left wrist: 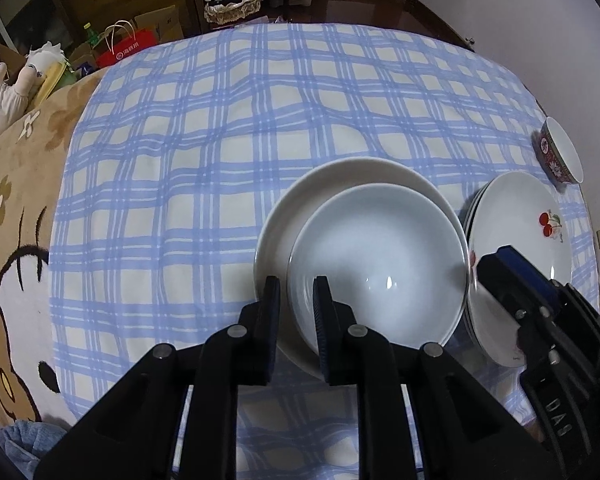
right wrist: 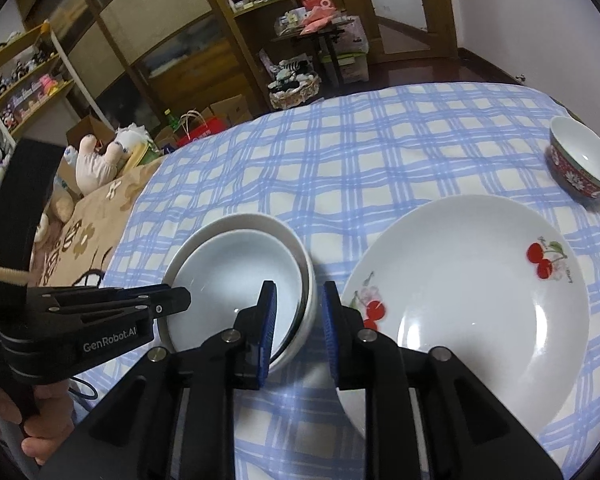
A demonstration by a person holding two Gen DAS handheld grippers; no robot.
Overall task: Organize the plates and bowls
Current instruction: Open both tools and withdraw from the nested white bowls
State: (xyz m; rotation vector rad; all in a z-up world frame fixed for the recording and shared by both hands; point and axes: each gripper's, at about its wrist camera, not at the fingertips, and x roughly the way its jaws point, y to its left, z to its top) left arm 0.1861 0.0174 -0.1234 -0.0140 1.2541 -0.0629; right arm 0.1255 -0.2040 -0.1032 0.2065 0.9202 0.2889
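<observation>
A pale blue bowl (left wrist: 380, 264) sits nested inside a larger white bowl (left wrist: 300, 208) on the blue checked tablecloth; both show in the right wrist view, the blue bowl (right wrist: 236, 268) inside the white one (right wrist: 300, 240). My left gripper (left wrist: 296, 292) is open, its fingers straddling the blue bowl's near-left rim. My right gripper (right wrist: 298, 300) is open, its fingers straddling the right rims of the nested bowls. A stack of cherry-print plates (right wrist: 480, 292) lies to the right, also seen in the left wrist view (left wrist: 516, 216).
A small red patterned bowl (right wrist: 580, 160) stands at the table's far right edge, also seen in the left wrist view (left wrist: 556, 152). A brown cartoon blanket (left wrist: 16, 208) covers the surface left of the tablecloth (left wrist: 204, 128). Shelves, boxes and plush toys stand beyond the table.
</observation>
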